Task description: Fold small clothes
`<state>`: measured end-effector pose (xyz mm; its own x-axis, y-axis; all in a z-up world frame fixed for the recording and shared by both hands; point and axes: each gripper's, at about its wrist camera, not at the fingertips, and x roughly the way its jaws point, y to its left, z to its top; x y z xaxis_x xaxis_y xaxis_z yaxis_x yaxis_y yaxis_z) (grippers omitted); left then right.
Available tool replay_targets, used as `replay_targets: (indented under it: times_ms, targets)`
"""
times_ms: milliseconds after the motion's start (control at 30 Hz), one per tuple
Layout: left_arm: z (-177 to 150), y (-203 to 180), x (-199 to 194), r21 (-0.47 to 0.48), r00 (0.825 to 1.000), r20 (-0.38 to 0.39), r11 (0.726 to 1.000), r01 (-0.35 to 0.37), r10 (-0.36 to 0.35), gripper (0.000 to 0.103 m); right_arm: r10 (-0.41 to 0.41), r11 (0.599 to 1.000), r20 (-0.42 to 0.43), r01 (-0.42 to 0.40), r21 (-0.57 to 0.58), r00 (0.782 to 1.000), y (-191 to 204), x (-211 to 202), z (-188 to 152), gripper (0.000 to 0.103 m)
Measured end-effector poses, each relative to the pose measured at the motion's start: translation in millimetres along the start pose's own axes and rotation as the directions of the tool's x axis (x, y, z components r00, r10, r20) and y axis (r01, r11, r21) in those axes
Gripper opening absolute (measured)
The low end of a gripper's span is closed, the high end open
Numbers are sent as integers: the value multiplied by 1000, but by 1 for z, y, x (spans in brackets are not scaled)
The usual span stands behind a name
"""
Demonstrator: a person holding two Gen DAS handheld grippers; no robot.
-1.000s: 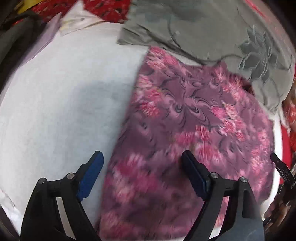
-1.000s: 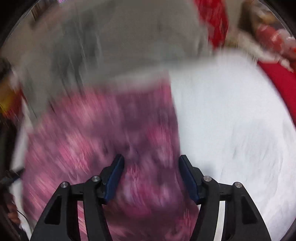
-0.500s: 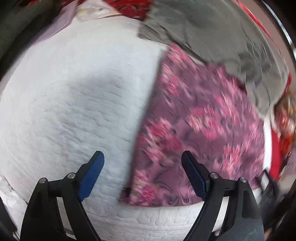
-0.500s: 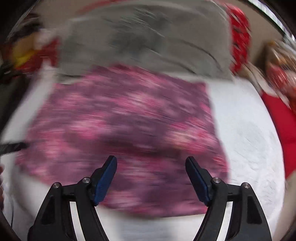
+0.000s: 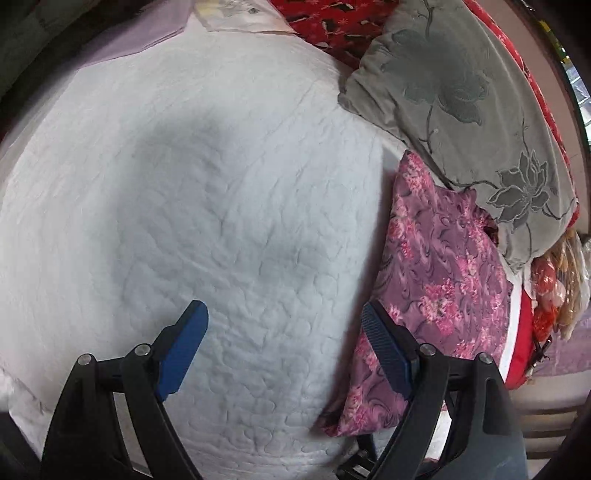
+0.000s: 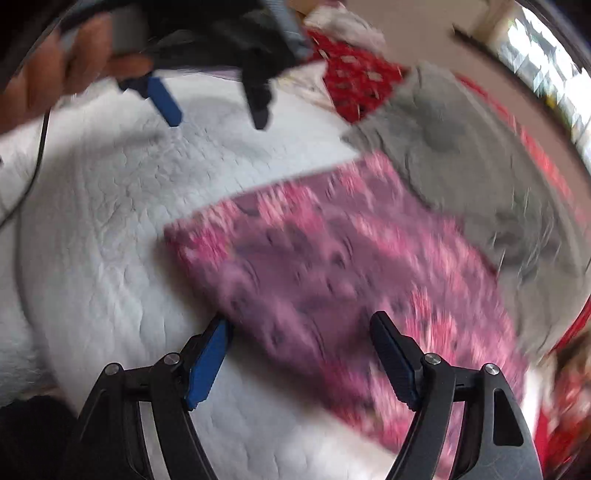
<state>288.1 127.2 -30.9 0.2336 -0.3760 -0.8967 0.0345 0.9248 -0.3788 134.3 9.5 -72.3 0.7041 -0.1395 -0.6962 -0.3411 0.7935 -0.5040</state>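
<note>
Left wrist view: the left tool (image 5: 284,332) hangs with its blue-padded jaws spread wide, grasping nothing, above a white quilted bed cover (image 5: 207,206). Just beside its right-hand finger lies the purple cloth with a pink flower print (image 5: 439,273), flat on the cover, its far edge tucked against a grey pillow with a stitched flower pattern (image 5: 465,96). Red patterned fabric (image 5: 332,22) sits beyond the pillow. Right wrist view, blurred: the right tool (image 6: 299,347) is likewise released, jaws apart over the near corner of the purple cloth (image 6: 332,258); the left tool (image 6: 214,110) shows at the top, held in a hand (image 6: 55,66)
</note>
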Motion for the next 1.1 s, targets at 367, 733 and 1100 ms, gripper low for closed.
replay_targets:
  times_ms: [367,733,1100]
  targets:
    - [39,-38,35,-13,955,-141,965,262,-261,86,-162,987,109,161,15,981,-14,6,13,10]
    - [41,-130,66,136,931,-266,946,293,-250,11,-179,983,228,165,78,957,-47,-27,1,5]
    - [19,-199,14,250,970,-126,940,233,-207,8,-198,956,252,129,265,947,-97,-61,-21,5]
